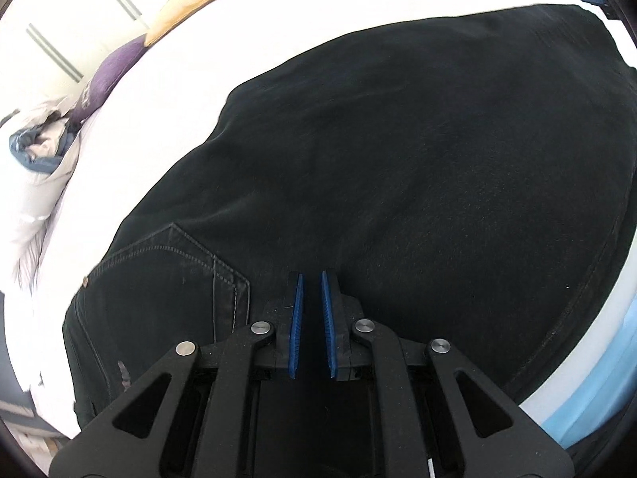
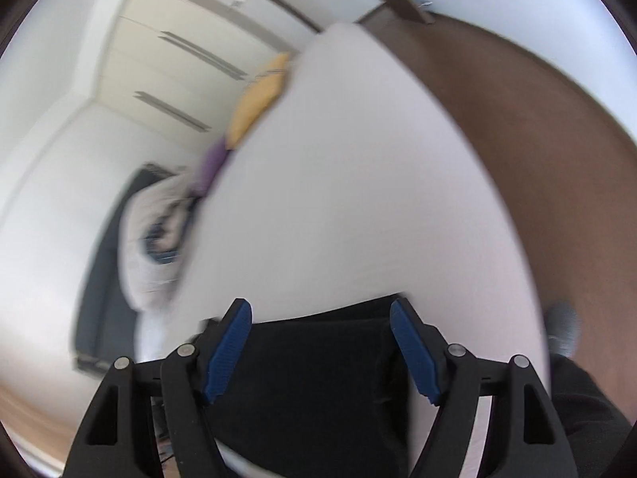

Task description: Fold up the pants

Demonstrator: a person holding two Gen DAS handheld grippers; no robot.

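Observation:
Black pants (image 1: 398, 167) lie spread on a white bed (image 1: 179, 91), with a stitched back pocket (image 1: 171, 275) at the lower left. My left gripper (image 1: 312, 279) hovers low over the pants beside the pocket; its blue pads (image 1: 296, 318) stand a narrow gap apart with only dark cloth seen behind them. In the blurred right wrist view, my right gripper (image 2: 320, 310) is wide open above a folded edge of the pants (image 2: 318, 358), with its blue pads (image 2: 229, 350) on either side of the cloth.
A yellow pillow (image 1: 191, 0), a purple pillow (image 1: 107, 71) and a pale bundle of clothes (image 1: 36, 167) line the bed's far left side. A brown headboard (image 2: 537, 139) curves along the right. A light blue sheet (image 1: 597, 378) shows at the bed's near right edge.

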